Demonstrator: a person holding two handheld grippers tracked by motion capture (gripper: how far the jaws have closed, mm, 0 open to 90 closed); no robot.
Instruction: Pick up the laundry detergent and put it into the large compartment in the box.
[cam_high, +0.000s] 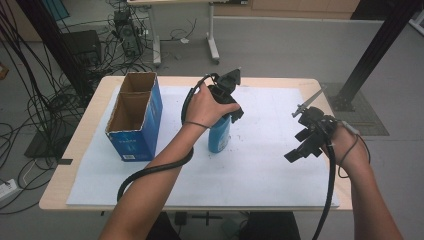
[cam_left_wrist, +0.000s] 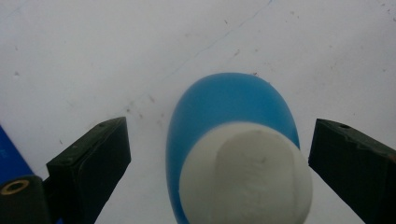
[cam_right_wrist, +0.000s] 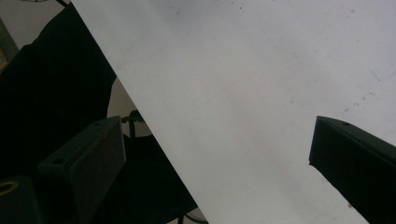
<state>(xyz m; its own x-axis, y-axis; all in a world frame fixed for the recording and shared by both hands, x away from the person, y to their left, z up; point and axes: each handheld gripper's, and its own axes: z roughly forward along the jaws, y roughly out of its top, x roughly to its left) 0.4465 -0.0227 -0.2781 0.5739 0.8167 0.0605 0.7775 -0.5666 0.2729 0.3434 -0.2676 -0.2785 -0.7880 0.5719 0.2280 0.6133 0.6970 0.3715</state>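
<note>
A blue bottle (cam_high: 219, 135) with a white cap (cam_left_wrist: 246, 177) stands upright on the white sheet (cam_high: 260, 165) near the table's middle. My left gripper (cam_high: 231, 112) hangs directly over its top, open, with one jaw on each side of the cap and a gap to both. From above, the blue bottle (cam_left_wrist: 224, 100) shows its shoulder under the cap. My right gripper (cam_high: 302, 150) hovers over the sheet's right side, open, nothing between its jaws. In the right gripper view, the sheet's (cam_right_wrist: 261, 93) edge runs diagonally.
A blue cardboard box (cam_high: 136, 116) with two open compartments stands at the sheet's left, close to the bottle. Black cables trail from both grippers. Beyond the table lie floor cables, a desk frame and a dark metal post (cam_high: 372, 50) at the right.
</note>
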